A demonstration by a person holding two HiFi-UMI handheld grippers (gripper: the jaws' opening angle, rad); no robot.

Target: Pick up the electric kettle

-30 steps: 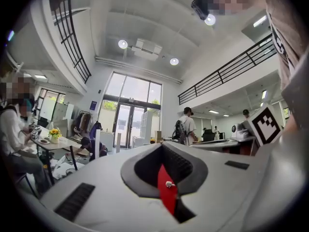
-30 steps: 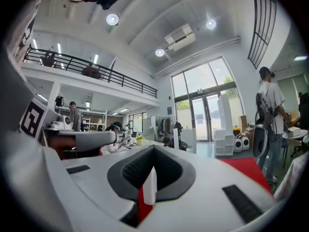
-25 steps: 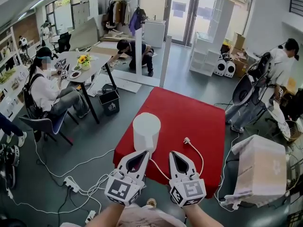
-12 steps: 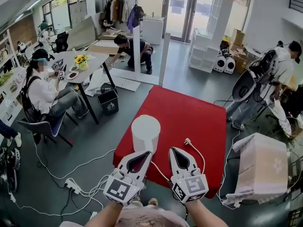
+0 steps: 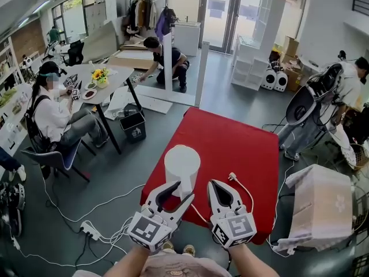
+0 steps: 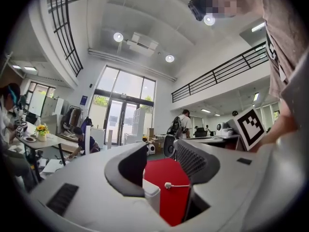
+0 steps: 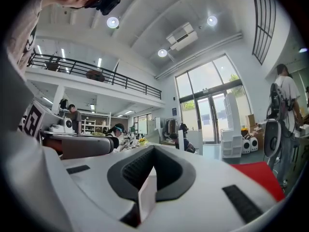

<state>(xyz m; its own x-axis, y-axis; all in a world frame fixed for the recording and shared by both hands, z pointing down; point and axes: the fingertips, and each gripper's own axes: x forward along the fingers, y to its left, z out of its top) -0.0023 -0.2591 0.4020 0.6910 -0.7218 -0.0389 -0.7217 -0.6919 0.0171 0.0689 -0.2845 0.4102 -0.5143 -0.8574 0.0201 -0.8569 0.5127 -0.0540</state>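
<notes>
– Electric kettle (image 5: 182,165): where does it stand, and what grips it?

– Near the near-left corner of the red tablecloth (image 5: 230,137), close to the edge. Nothing grips it yet. The left gripper (image 5: 184,190) has its jaws opening, with the kettle's lower body between them, and the pads do not seem to press on it. The right gripper (image 5: 214,184) is just beside it, jaws pressed together and empty.

– What could go wrong?

– The body is a plain white cylinder, smooth and probably plastic, with a flat top and no handle that I can see. A round, slick wall gives flat pads little to bite on, so it may twist or slide out once lifted. A jaw arriving off-centre could also nudge it toward the table edge.

– And the lead?

– A thin white cord (image 5: 245,190) curves over the cloth to a loose plug (image 5: 232,176). It may drag or snag. The dark ribbed pads should help; the soft cloth could wrinkle.
</notes>
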